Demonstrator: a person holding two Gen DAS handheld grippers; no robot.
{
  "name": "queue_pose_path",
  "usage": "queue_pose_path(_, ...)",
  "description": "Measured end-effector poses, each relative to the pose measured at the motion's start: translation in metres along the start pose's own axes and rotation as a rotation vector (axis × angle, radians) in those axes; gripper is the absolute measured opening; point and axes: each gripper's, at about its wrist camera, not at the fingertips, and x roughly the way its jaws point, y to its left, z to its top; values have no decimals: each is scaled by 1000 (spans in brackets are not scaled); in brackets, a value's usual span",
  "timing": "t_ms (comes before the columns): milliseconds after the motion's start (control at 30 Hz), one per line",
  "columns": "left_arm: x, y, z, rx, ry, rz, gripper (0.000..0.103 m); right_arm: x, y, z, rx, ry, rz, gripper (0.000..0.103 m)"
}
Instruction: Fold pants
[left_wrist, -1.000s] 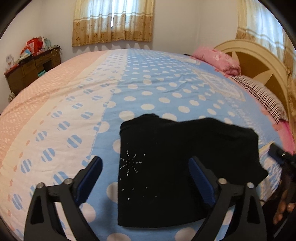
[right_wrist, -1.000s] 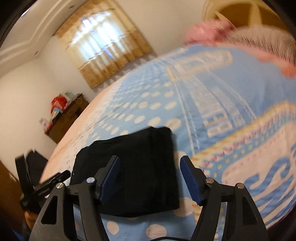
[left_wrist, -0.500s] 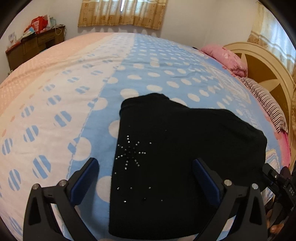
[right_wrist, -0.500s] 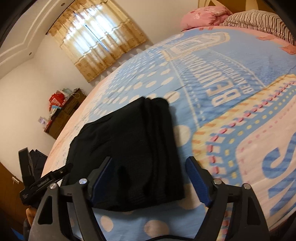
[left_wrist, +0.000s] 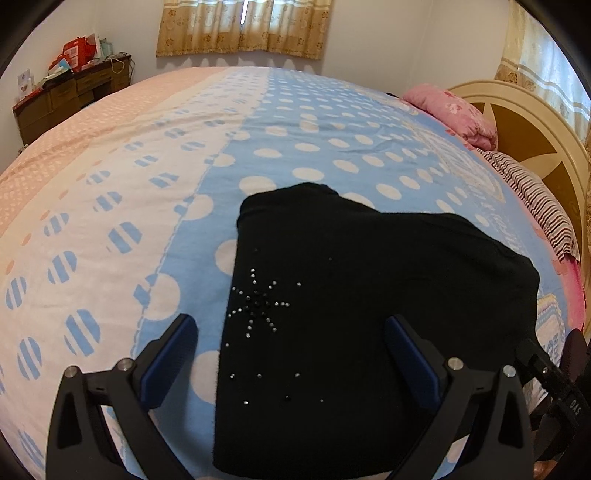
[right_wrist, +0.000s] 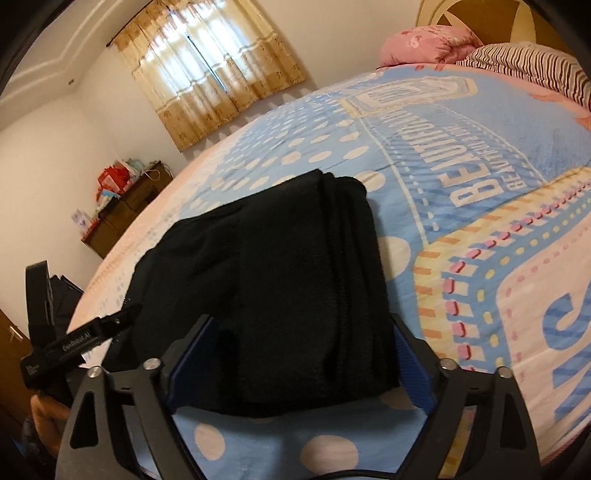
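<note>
The black pants (left_wrist: 369, 295) lie folded into a compact rectangle on the bed, with a star of small rhinestones (left_wrist: 258, 306) on the left part. In the right wrist view the pants (right_wrist: 280, 295) show stacked folded edges on their right side. My left gripper (left_wrist: 291, 332) is open and empty, hovering over the near left part of the pants. My right gripper (right_wrist: 303, 339) is open and empty, its fingers straddling the near right end of the pants. The other gripper's body (right_wrist: 74, 343) shows at the left of the right wrist view.
The bed has a blue polka-dot and pink cover (left_wrist: 147, 184). Pink and striped pillows (left_wrist: 454, 110) lie by the cream headboard (left_wrist: 532, 125) at the right. A wooden dresser (left_wrist: 62, 96) with clutter stands by the far left wall under curtains (left_wrist: 240, 26).
Both grippers have moved closer to the folded pants, which now fill more of each view. The pants have not moved. Both grippers stay open.
</note>
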Motion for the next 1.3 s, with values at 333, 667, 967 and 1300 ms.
queue_pose_path(333,-4,-7,0,30,-1,-40,79,12,19,3,-92,51,-143,88)
queue_pose_path(667,-9,-11,1,44,-21,-14,36,-1,24,-1,-152,20,-155,45)
queue_pose_path(967,-10,-5,0,24,-25,-45,27,-7,28,-2,-179,-4,-153,38)
queue_pose_path(1300,-5,6,0,-49,4,-94,54,-14,1,-4,-16,-13,1,41)
